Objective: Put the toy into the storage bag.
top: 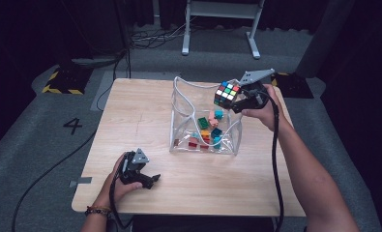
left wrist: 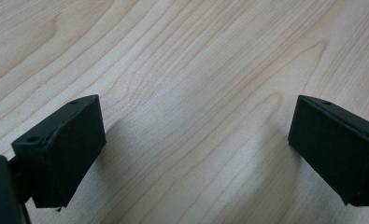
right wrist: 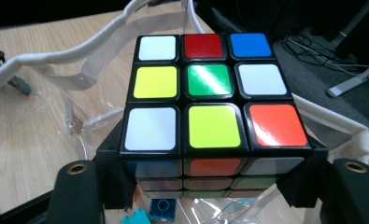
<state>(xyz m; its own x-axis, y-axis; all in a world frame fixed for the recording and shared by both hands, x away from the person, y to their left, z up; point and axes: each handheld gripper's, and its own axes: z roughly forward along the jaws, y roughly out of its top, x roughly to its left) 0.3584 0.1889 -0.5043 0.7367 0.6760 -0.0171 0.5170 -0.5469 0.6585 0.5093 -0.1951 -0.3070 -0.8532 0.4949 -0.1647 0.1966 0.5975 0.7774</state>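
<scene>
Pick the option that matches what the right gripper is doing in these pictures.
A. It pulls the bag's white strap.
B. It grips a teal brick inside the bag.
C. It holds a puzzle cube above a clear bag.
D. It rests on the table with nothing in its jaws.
C: the right gripper has its jaws clamped on the puzzle cube, held over the clear bag of bricks.

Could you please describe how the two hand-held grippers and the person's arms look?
Both the left gripper and the right gripper are black, each with a grey three-cornered plate on top and a black cable trailing back. The jaws are blocky black pads with small holes. The forearms are bare, without sleeves; a beaded bracelet sits on the left wrist.
</scene>
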